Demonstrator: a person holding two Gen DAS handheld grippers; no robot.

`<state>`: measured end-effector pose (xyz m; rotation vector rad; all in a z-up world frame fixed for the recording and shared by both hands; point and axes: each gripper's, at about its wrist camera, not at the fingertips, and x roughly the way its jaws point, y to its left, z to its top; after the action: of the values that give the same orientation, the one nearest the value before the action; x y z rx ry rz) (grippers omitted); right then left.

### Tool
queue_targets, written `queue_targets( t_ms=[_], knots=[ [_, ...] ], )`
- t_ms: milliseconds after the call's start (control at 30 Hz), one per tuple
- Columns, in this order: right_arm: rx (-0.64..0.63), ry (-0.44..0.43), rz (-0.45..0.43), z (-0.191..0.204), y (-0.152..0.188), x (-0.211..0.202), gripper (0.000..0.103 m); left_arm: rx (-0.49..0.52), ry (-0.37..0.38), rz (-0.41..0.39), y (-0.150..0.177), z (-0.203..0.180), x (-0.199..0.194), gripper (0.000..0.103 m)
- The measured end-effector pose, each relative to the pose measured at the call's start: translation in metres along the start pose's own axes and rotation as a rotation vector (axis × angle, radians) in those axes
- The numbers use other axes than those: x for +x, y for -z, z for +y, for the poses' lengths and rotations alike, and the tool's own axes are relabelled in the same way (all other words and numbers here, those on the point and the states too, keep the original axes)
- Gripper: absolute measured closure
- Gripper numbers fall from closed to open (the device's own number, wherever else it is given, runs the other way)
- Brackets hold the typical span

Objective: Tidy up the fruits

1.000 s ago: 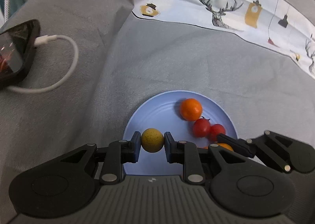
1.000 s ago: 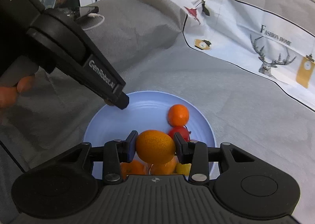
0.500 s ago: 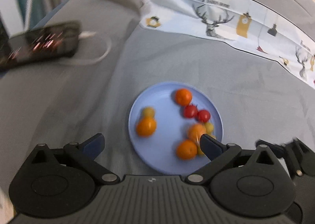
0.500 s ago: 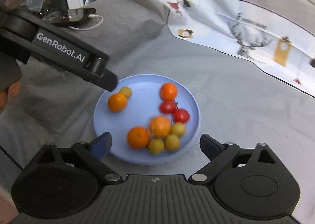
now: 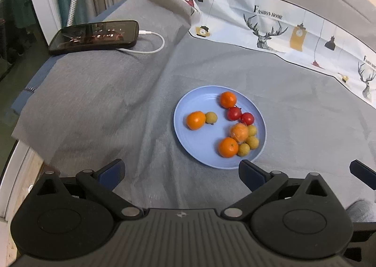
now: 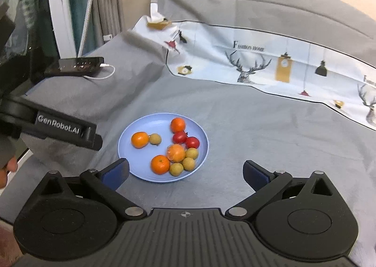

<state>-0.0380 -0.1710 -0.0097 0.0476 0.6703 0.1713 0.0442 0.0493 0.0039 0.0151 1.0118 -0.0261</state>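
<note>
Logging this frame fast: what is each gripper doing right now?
Left gripper: open, holding nothing, back from the blue plate.
Right gripper: open, holding nothing, also back from the plate.

Bare grey cloth (image 5: 293,107) rings the plate (image 5: 199,149); phone (image 5: 94,34) lies well apart.

Blue plate (image 5: 188,107) w/ orange, red, yellow-green fruit; grey cloth (image 5: 105,93); deer-print sheet (image 5: 270,22).
</note>
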Motion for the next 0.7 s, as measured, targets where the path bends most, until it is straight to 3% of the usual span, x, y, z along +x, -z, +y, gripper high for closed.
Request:
queue_targets(
  t_ms=[300,700],
  knots=[
    [-0.045,0.060,-0.095,0.012,0.014,-0.034,0.001,0.072,-0.025,-0.049,0.022,-0.012,-0.021,0.000],
    [-0.055,0.077,-0.140,0.014,0.017,-0.049,0.001,0.104,-0.038,-0.071,0.026,-0.019,-0.029,0.000]
  ],
)
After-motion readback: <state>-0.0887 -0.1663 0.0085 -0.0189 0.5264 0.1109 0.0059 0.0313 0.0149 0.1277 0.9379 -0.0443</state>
